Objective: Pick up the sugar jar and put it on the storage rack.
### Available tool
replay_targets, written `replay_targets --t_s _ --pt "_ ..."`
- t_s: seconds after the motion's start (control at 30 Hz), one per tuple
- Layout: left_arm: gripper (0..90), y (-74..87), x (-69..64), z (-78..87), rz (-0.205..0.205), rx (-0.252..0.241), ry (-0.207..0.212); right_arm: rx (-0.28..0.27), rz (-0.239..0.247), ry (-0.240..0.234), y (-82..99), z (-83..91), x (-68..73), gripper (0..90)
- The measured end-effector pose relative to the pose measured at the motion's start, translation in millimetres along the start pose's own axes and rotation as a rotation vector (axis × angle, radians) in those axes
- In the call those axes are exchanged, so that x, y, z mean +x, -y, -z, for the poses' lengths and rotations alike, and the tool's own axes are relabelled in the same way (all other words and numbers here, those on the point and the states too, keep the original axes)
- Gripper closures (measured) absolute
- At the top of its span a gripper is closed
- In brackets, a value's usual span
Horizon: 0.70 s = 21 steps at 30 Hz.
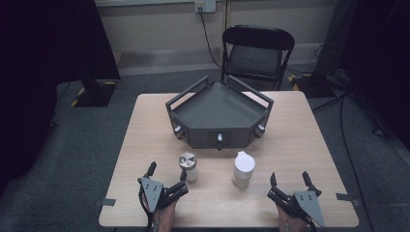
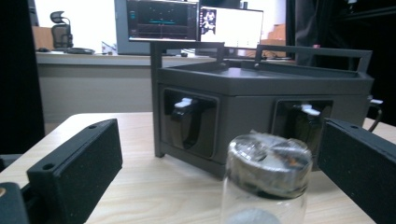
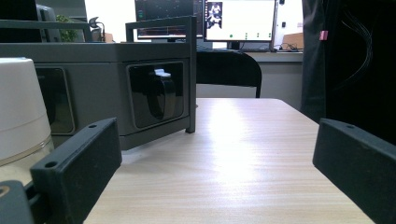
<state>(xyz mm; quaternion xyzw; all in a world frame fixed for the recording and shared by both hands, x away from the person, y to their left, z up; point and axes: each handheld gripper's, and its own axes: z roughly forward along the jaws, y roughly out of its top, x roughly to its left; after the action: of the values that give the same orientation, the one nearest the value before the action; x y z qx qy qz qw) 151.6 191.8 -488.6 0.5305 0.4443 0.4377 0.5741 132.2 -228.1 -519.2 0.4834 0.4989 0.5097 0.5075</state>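
No readable text
Monitor screens [image 2: 194, 21] at the upper middle of the frame show graphics too blurred to read

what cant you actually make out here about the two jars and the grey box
- Glass jar, left gripper view: its lower part is cut off by the bottom edge; the contents are blurred.
- White-lidded jar, right gripper view: cut by the left edge, and the near jaw covers its base.
- Jar contents, high view: too small to tell.
- Grey box: the knobs on its faces are too small in the high view, and its back is hidden by its own body.
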Motion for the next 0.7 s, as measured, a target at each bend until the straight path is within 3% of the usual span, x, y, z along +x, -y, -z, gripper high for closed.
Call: replay_targets --t_s 0.53,0.7 --pt "0.0 -8.8 -3.8 -15.8 0.018 0.010 0.066 0.000 0.000 0.001 0.0 0.0 0.1 0.4" --pt "1.2 -9.9 -6.6 -21.6 -0.001 0.027 0.081 0.000 0.000 0.000 0.0 0.1 0.1 0.4"
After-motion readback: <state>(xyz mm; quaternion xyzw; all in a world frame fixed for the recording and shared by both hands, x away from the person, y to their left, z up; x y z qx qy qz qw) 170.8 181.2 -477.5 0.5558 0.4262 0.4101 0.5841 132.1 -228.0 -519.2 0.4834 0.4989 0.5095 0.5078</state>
